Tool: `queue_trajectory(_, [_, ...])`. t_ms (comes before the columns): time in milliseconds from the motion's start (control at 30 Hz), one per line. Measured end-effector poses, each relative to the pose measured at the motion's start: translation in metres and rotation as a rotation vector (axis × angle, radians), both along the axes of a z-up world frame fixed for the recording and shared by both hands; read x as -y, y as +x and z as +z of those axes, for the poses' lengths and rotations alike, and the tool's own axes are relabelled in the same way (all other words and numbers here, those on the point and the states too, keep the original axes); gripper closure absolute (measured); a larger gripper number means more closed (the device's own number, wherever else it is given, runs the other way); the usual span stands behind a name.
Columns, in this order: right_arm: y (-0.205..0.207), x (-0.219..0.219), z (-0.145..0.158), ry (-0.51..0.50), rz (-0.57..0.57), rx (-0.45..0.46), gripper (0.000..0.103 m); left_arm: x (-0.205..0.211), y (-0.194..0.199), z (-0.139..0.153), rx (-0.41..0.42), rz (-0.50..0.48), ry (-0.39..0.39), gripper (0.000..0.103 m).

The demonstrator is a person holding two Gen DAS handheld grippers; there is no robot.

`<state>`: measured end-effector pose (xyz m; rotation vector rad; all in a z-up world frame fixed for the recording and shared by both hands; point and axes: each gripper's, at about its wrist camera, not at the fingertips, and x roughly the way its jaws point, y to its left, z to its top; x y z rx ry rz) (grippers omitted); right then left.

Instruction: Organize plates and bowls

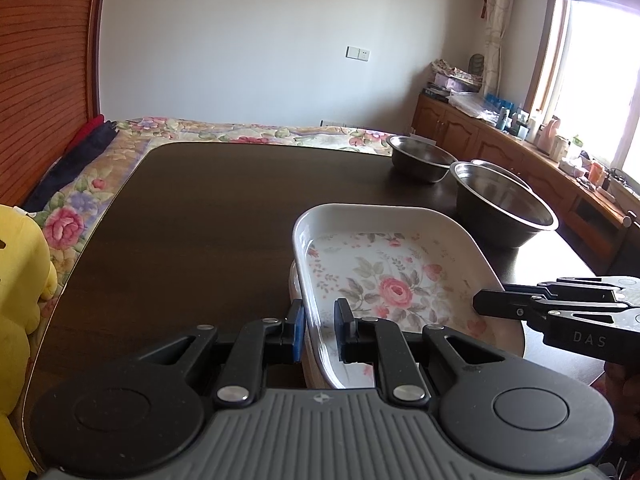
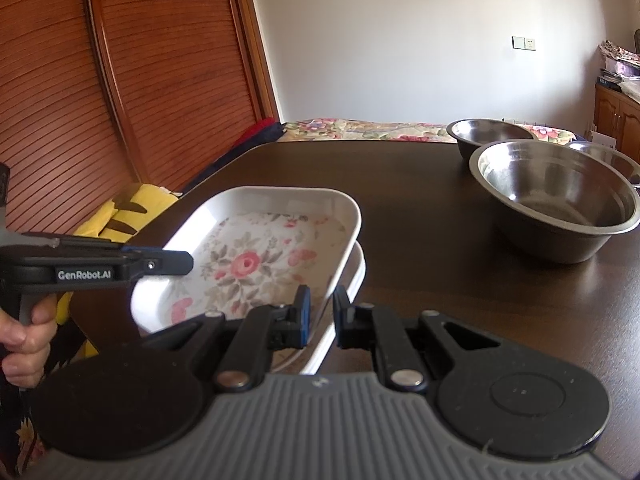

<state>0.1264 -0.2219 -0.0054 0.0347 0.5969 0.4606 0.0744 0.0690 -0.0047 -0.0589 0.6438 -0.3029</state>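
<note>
- Two grippers, left gripper (image 1: 320, 330) and right gripper (image 2: 321, 316), each pinch opposite rims of the floral dish (image 1: 384, 276).
- It sits tilted atop a second white dish (image 2: 354, 276) on the dark table (image 1: 200, 220).
- Likely stacking; next, lower it level.

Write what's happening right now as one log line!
left hand-held gripper: straddling near rim of top floral dish | right hand-held gripper: straddling opposite rim | dish: tilted over second dish | steel bowls: untouched

White wall (image 1: 248, 40), slatted wood door (image 2: 160, 60), bright window (image 1: 600, 72) rt.
</note>
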Motion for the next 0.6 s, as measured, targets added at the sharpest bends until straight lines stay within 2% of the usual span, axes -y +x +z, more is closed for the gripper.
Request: queue_trajectory(600, [-0.0036, 0.0031, -0.0039, -0.004, -0.003, 0.006, 0.087, 0.0003, 0.0004, -0.0011, 0.006, 0.019, 0.009, 0.087])
